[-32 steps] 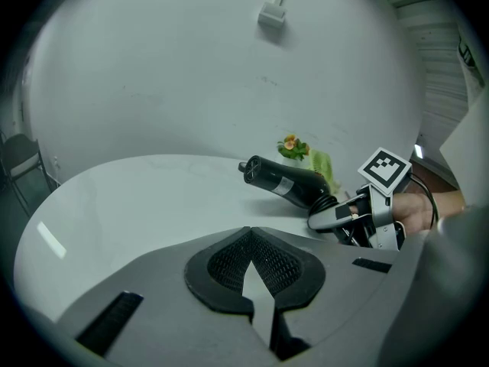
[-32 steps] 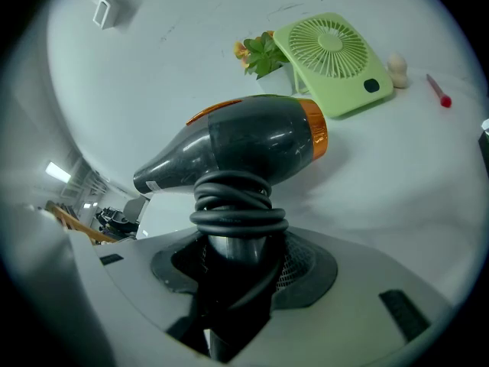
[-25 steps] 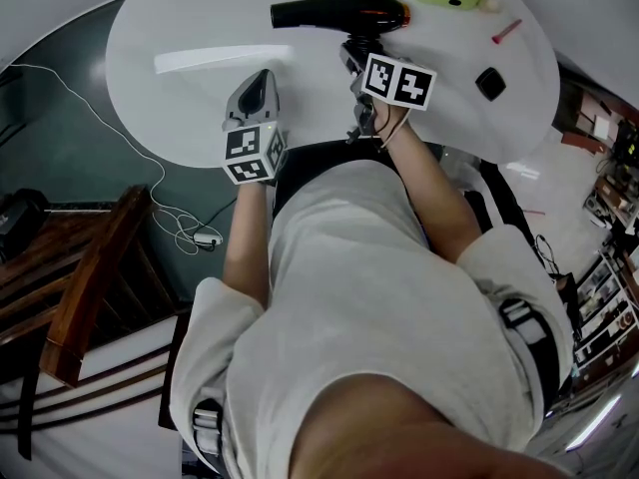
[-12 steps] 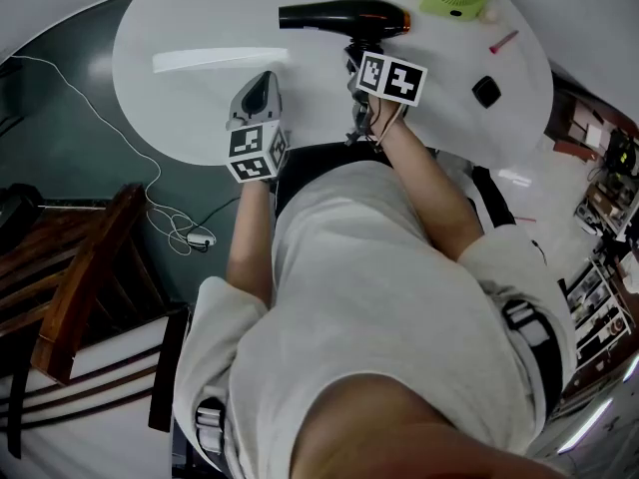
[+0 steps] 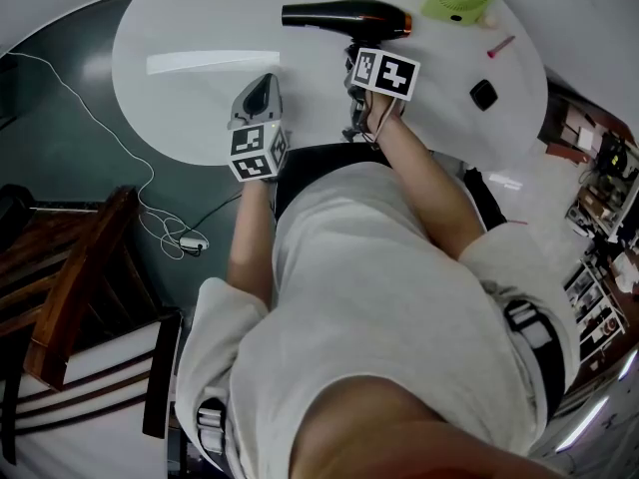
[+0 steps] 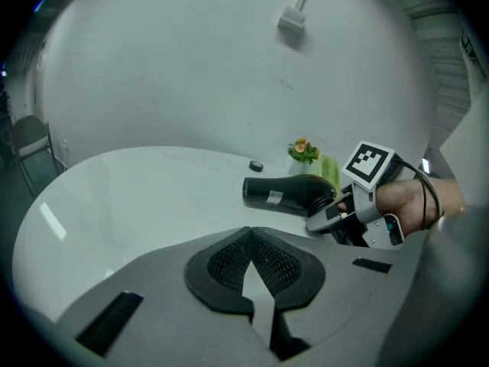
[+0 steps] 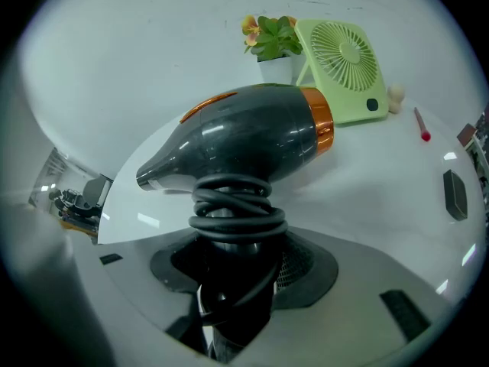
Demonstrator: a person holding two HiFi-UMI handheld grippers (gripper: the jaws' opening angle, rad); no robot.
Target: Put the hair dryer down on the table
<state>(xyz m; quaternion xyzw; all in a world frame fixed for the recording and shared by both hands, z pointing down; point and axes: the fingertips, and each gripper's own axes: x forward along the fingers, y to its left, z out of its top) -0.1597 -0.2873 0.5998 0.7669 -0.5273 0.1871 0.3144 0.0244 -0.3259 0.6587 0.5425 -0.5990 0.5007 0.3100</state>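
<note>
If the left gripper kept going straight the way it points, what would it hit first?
Probably the nozzle end of the hair dryer, which lies almost dead ahead, though depth and height are hard to judge.

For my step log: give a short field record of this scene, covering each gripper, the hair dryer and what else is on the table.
right gripper: jaws shut on the hair dryer, on its cord-wrapped handle
left gripper: jaws together, nothing between them, over the table
hair dryer: barrel roughly level, low over the table; contact cannot be told
beyond the dryer: green fan, potted plant
</note>
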